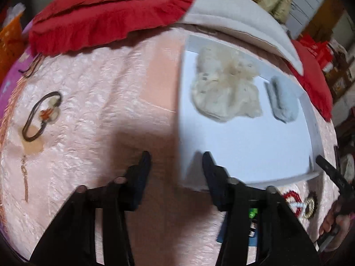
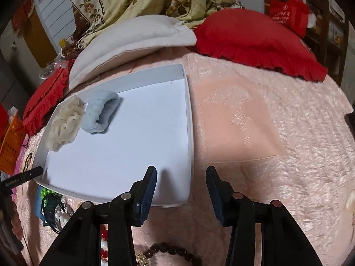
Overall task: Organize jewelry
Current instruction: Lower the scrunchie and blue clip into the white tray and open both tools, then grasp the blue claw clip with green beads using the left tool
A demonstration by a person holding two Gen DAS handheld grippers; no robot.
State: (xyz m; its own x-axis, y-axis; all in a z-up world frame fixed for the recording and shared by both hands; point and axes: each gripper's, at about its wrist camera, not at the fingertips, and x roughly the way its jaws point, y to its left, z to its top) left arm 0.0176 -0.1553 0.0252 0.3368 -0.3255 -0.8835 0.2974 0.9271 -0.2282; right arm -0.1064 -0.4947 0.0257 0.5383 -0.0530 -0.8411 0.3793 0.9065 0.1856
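Both grippers are released with nothing between the pads. The left gripper [image 1: 175, 157] hangs over the fuzzy pink blanket [image 1: 99, 102] on the bed, one finger just over the near-left corner of the shallow white cardboard tray [image 1: 244, 141]. The right gripper [image 2: 181, 173] straddles the tray's [image 2: 133, 146] near-right corner, left finger over the white floor, right finger over the blanket [image 2: 277, 133].

Inside the tray, toward the far end, a cream frilly scrunchie [image 2: 64, 122] lies touching a light blue fluffy scrunchie [image 2: 102, 113]. Same pair in the left view: cream one [image 1: 224, 88], blue one [image 1: 283, 98].

Still out on the blanket: a dark brown hair tie with a pale flower charm [image 1: 42, 115] well to the left of the tray, a dark brown beaded bracelet [image 2: 175, 255] under the right gripper, and a jumble of green, white and red beads [image 2: 53, 204] just off the tray's near edge.

Behind the tray sit a white pillow [image 2: 133, 37] and a red ruffled cushion [image 2: 255, 40].
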